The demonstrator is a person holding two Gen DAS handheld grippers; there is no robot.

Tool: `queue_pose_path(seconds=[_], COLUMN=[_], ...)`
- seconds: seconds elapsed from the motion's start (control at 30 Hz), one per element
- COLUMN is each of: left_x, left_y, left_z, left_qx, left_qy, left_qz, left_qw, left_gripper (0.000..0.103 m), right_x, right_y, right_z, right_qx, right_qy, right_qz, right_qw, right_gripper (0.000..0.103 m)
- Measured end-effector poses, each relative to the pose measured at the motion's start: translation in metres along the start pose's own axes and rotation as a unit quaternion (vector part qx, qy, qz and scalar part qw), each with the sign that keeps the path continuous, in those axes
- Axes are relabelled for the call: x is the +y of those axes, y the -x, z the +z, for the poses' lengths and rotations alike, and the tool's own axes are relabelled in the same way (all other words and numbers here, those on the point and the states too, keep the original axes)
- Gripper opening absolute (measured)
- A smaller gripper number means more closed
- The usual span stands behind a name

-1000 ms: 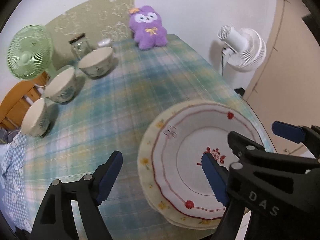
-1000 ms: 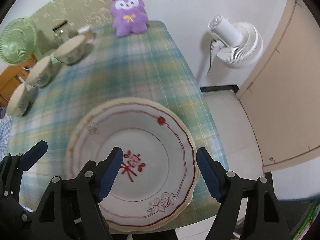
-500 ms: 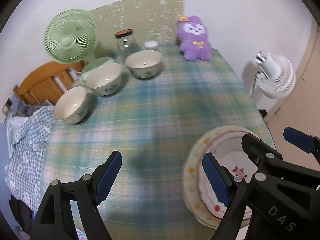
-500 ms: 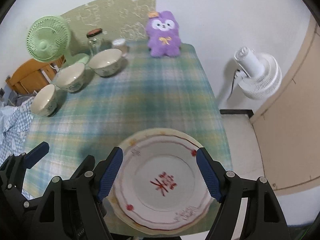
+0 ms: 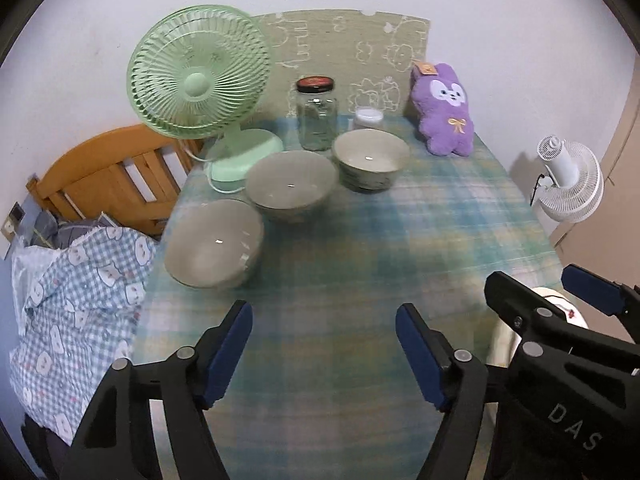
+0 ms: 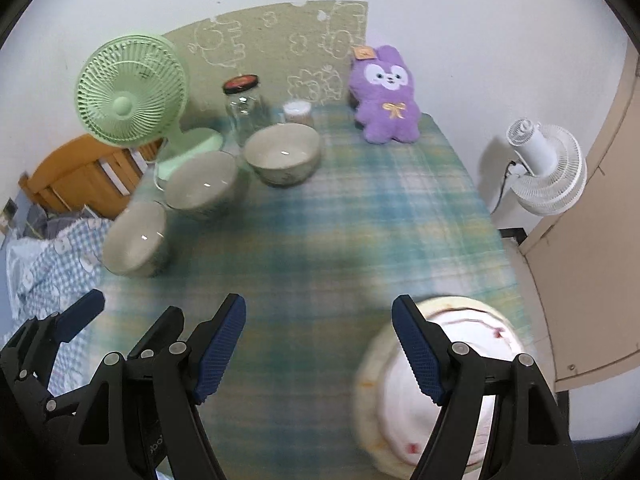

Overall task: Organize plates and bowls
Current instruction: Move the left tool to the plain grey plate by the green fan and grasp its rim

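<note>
Left-wrist view: the three bowls, well ahead of the fingers in a diagonal row, are now framed — the near bowl [image 5: 214, 244] ahead of the left finger, the middle bowl [image 5: 290, 186] and the far bowl [image 5: 370, 160] beyond it. A second ago the plate stack [image 5: 502, 344] filled this view; it is now seen only as a sliver right of the right finger. The left gripper [image 5: 324, 354] is empty, its jaws having just been closing a little, yet still held apart over bare tablecloth [image 5: 400, 240]. Right-wrist view: the right gripper [image 6: 318, 352] is also held apart and empty, with the plates pushed behind its right finger. The plates appear finished with; stacking the bowls is judged the step in hand.
</note>
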State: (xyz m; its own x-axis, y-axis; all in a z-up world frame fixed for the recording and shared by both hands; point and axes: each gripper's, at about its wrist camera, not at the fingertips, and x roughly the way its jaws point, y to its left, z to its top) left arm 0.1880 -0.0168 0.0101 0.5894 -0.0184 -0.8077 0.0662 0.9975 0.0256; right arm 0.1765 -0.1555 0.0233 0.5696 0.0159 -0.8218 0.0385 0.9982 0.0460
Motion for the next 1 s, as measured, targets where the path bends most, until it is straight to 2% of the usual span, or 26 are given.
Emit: queue_pose_path(seconds=[0.07,0.13,0.3,0.47,0.57,0.7,1.0], left_x=[0.020,0.042,0.088,0.125,0.141,0.160,0.168], left_y=[-0.004,-0.011,-0.032,-0.057,-0.073,-0.098,-0.141], left_z=[0.004,0.010,0.019,0.028,0.033,0.042,0.050], left_qx=[0.001,0.008,0.019,0.021,0.023,0.031,0.042], left_qy=[-0.001,0.001,0.007,0.006,0.004,-0.001,-0.025], left_qz=[0.003,0.024,0.012,0.022,0.028,0.018,0.009], left_qw=[1.0000,0.9997,0.9997,0.9995,0.9993,0.9994,0.9988], left_gripper=[0.074,0.075,0.074,0.074,0.070,0.067,0.056], right_x=[0.022,0.046,0.094,0.134,0.154,0.172,0.192], right_y=[-0.004,-0.011,-0.029,-0.054,-0.074,-0.098,-0.145], right_z=[0.005,0.009,0.018,0.027,0.034,0.042,0.052], right_qx=[-0.001,-0.001,-0.001,0.003,0.010,0.019,0.042], right_qy=[-0.005,-0.002,0.001,0.001,0.003,-0.005,-0.019], right_qz=[0.006,0.007,0.009,0.011,0.011,0.013,0.006], right_qw=[1.000,1.000,1.000,1.000,1.000,1.000,0.999], right_gripper=[0.077,0.076,0.075,0.074,0.069,0.067,0.061])
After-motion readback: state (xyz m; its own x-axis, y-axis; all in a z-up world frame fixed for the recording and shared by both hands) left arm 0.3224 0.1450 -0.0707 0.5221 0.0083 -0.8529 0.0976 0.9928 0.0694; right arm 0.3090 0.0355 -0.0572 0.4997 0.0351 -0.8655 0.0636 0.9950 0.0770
